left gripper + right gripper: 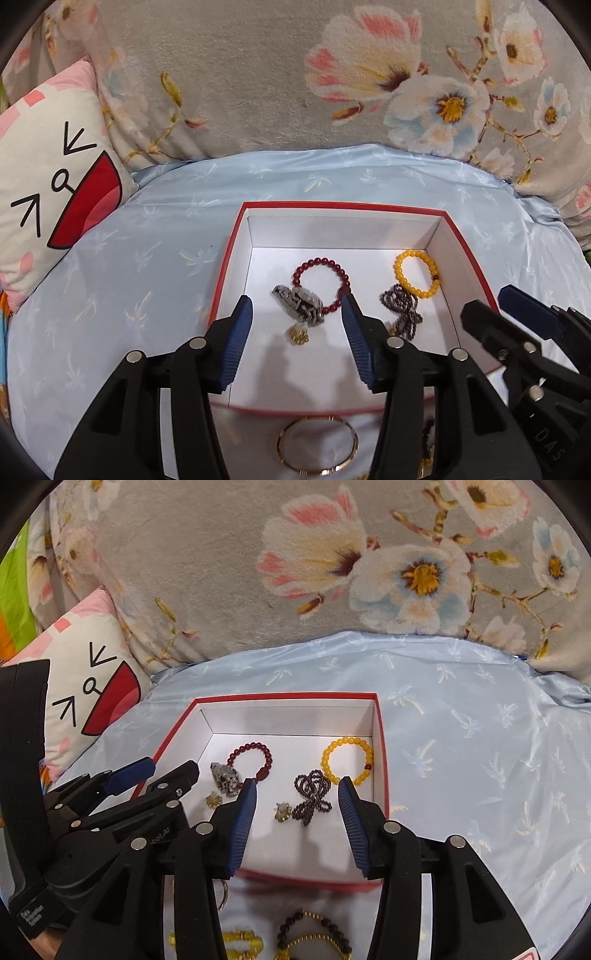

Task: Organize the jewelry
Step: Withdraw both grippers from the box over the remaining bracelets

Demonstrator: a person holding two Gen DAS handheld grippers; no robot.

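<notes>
Box (382,738): three bead bracelets (250,762), perhaps two charms (282,811).

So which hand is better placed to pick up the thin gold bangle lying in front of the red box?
Left. Its open, empty tool hangs directly above the thin gold bangle; the right tool sits over beaded bracelets instead.

Red-rimmed white cardboard box (380,738) lying open on pale blue satin sheet (461,738). Inside box: dark red bead bracelet (251,758) sitting toward far left, yellow bead bracelet (347,760) toward far right, tangled dark purple bead strand (312,797) lying near middle, small gold charm (282,811) just beside strand. Right gripper (297,794) hovering over box's near edge, jaws standing apart, nothing between them. Left gripper (162,771) reaching over box's left wall.
</notes>
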